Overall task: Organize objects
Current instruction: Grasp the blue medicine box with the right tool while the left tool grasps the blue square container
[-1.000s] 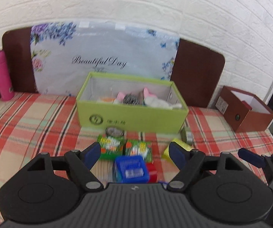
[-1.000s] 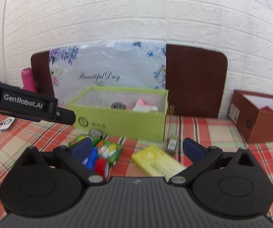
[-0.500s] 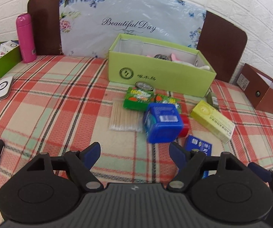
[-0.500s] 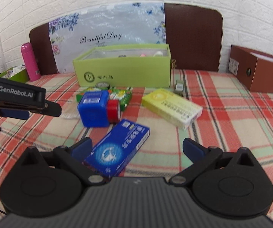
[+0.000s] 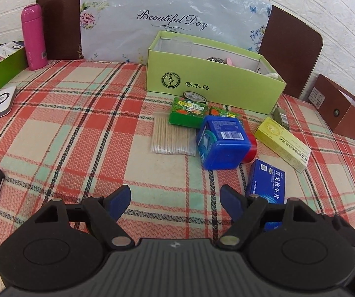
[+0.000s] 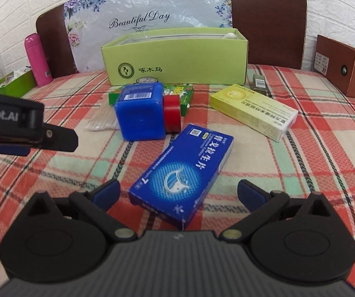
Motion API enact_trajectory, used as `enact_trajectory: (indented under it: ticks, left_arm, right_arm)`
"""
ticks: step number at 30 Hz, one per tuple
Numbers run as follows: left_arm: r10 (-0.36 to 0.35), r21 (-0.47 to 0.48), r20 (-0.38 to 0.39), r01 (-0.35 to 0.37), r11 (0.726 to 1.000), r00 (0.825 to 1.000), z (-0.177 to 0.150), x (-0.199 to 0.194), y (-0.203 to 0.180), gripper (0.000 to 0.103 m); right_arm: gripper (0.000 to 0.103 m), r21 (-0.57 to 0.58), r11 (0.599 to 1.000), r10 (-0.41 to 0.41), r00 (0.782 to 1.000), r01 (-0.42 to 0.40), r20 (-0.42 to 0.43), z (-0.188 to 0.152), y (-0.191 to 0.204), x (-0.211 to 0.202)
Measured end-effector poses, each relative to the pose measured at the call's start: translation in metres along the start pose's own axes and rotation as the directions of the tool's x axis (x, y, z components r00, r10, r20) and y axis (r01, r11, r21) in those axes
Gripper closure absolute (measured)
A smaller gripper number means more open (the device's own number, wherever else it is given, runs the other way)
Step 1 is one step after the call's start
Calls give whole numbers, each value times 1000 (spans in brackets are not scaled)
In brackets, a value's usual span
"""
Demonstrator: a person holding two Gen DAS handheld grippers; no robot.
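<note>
Lying between right tongs (image 6: 178,193): blue box (image 6: 181,173)

Both views are evenly and brightly lit by diffuse light from above; the source itself is not seen. Only soft, short shadows are cast beneath the blue tub (image 5: 220,142) and the blue box (image 6: 182,173) on the checked cloth (image 5: 78,123). Glare is seen on the plastic-wrapped floral board (image 5: 172,17), where pale streaks wash out the print. Strong fisheye distortion is present: the brick wall (image 6: 338,5) is bowed, and the corners are cut off by black vignetting. Central objects are rendered sharply; printed text stays legible. Slight softness is noted toward the edges and on the near hand-held gripper (image 6: 178,194) body.
</note>
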State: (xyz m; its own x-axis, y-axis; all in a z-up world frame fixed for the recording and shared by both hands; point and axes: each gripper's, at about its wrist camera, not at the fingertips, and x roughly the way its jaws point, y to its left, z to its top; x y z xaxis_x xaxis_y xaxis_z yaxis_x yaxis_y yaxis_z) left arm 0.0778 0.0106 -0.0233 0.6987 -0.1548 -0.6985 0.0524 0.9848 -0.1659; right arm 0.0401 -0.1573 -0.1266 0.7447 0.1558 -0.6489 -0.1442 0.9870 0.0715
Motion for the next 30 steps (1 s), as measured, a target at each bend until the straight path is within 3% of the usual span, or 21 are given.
enact_trajectory:
  ticks: [5,6,7,16,18,22,26,27,30]
  left_arm:
    - [-52,-15,-1,52,999,999,13,10,-6,21]
    - [-55,-20,0,55,998,998,17,14,-9,21]
    - [-59,-30,0,59,998,998,23,18,-12,21]
    - [-86,-30,-29,85,996,996,54,67,-46,21]
    - [-65,-44,-58,63,997,996,53,78,-41,21]
    - [-116,-120,-81,106,987,990,45,81,-18,24]
    - [-98,-119,-85,88,989,992,39,79,-5,27]
    - [-98,-118,-84,88,989,992,40,80,-4,29]
    - [-143,-117,-91,132,984,986,41,80,-2,56]
  right_arm:
    - [27,11,1000,-23,1000,23,0,-1,-8,6]
    - [38,11,999,-33,999,33,6,-3,-11,4]
    - [41,9,999,-44,999,44,9,-3,-14,3]
    - [42,9,999,-34,999,34,-1,-9,-31,-8]
    - [42,8,1000,-28,1000,28,-3,-10,-32,-11]
    - [42,11,1000,-16,1000,16,-9,-10,-35,-14]
    - [42,6,1000,-2,1000,2,-8,-10,-32,-16]
    - [42,4,1000,-1,1000,1,-7,-9,-31,-16]
    - [42,-7,1000,14,1000,-14,-8,-10,-28,-18]
